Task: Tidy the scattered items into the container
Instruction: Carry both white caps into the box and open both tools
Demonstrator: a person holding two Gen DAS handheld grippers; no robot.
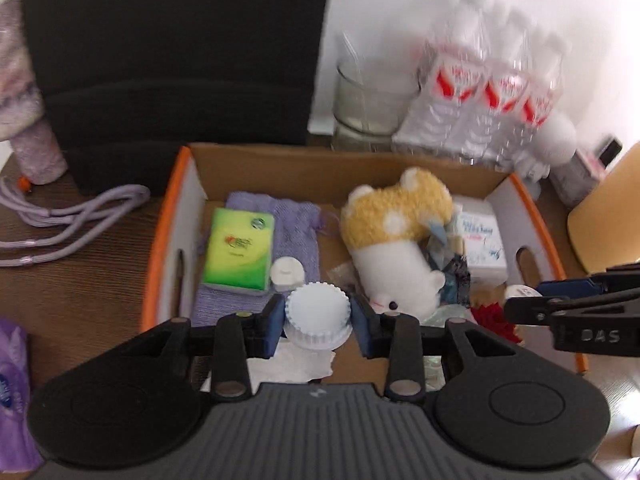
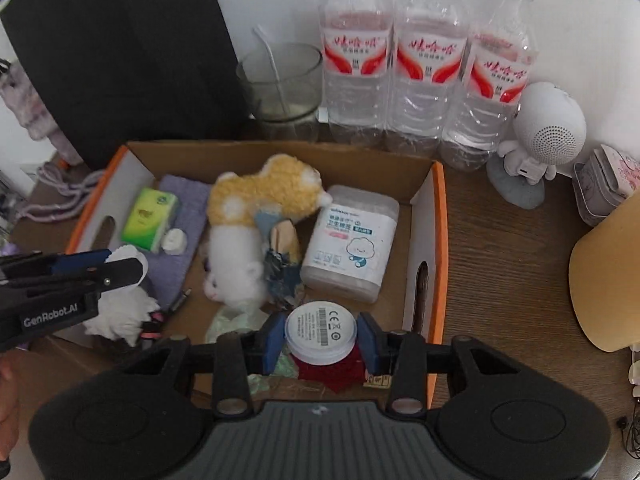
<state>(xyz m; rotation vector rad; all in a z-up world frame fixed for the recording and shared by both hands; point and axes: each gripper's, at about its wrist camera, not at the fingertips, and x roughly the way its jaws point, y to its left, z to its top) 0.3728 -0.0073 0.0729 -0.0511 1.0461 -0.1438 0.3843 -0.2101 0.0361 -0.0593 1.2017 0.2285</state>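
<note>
Cardboard, brown, with orange edging and cut-out handles: the container [image 2: 438,216] is set on a dark wood-grain table [image 2: 500,264]; both grippers are held over its near end.

Left gripper [image 1: 318,320]: clenched on a white ribbed round cap [image 1: 317,312], the blue pads pressed against its two sides; the cap is carried above the box floor, over a crumpled white tissue [image 1: 296,364].

Right gripper [image 2: 320,334]: clenched on a white round disc [image 2: 320,330] with a printed label facing up; the disc is held over a dark red item [image 2: 332,372] lying in the box.

Contents already lodged in the container: a yellow-and-white plush toy [image 2: 256,220] at the middle; a green tissue pack [image 2: 150,220] laid on a purple cloth [image 2: 188,208] at the left side; a small white cap [image 2: 174,242] just beside the pack; a clear tub with a white label [image 2: 352,240] at the right side.

Behind the container, against the wall: a glass [image 2: 280,84] and three water bottles [image 2: 428,60]; a white figurine [image 2: 544,132] is seen to their right.
</note>
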